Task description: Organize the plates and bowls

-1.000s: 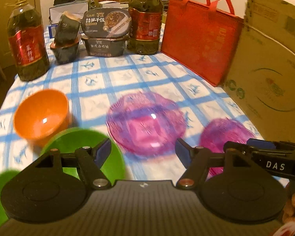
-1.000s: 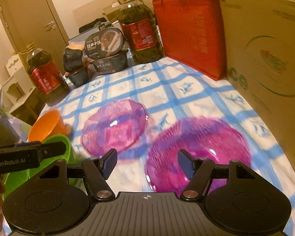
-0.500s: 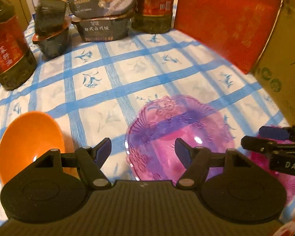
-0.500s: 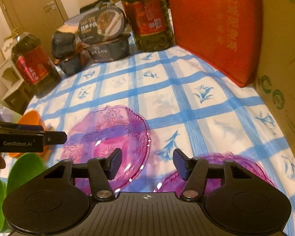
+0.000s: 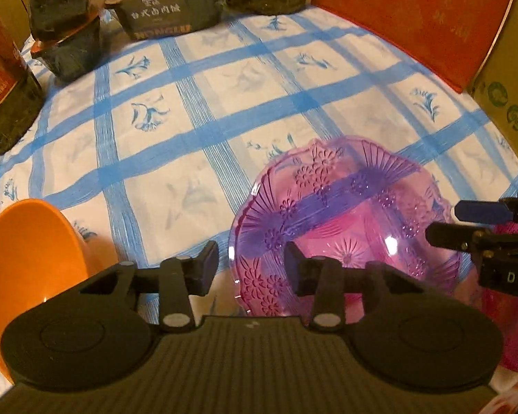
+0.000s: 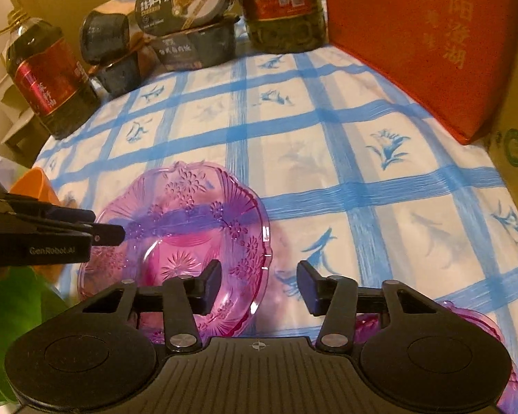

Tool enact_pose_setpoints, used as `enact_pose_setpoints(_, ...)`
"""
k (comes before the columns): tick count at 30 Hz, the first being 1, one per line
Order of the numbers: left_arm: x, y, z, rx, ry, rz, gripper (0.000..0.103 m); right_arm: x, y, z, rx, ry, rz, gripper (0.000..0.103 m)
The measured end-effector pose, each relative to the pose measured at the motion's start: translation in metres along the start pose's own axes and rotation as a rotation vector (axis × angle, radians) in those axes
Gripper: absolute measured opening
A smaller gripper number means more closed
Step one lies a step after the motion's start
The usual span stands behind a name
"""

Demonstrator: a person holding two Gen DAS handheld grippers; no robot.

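A clear pink plate (image 5: 345,214) (image 6: 176,238) lies on the blue-checked cloth between both grippers. My left gripper (image 5: 252,267) (image 6: 108,224) straddles its left rim; the jaws are closing, with a gap still showing beside the rim. My right gripper (image 6: 259,281) (image 5: 443,220) straddles the plate's right rim, jaws also closing and not pressing. A second pink plate (image 6: 473,314) (image 5: 507,327) sits under the right gripper's body. An orange bowl (image 5: 27,269) (image 6: 34,183) stands to the left, and a green bowl (image 6: 17,314) is at the near left.
Along the back stand two oil bottles (image 6: 48,79) (image 6: 283,3) and stacked dark food boxes (image 6: 190,20). A red bag (image 6: 424,34) and a cardboard box (image 5: 511,79) wall off the right side. Bare cloth (image 6: 293,138) lies beyond the plate.
Both grippers moved forward and down onto the first pink plate, and both pairs of jaws narrowed. The green bowl has slid out of the left wrist view.
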State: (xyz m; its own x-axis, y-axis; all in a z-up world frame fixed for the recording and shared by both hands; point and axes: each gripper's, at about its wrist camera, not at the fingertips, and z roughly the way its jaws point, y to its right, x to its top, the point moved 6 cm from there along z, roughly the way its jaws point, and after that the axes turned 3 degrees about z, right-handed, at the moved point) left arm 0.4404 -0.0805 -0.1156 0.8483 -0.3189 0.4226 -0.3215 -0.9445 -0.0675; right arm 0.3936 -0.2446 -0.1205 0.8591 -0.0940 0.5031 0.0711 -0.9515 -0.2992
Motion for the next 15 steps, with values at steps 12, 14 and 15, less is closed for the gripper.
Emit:
enact_pose_setpoints(12, -0.003, -0.003, -0.004, 0.017, 0.02, -0.032, 0.011, 0.001, 0.006, 0.005, -0.007, -0.006, 0.027, 0.009)
enact_pose_setpoints(14, -0.001, -0.003, -0.01, 0.018, 0.037, -0.04, 0.01, 0.003, 0.007, 0.001, 0.0, 0.001, 0.026, 0.008)
enact_pose_setpoints(15, 0.001, -0.003, -0.013, 0.017, 0.045, -0.044, 0.01, 0.005, 0.007, -0.002, 0.001, 0.008, 0.026, 0.008)
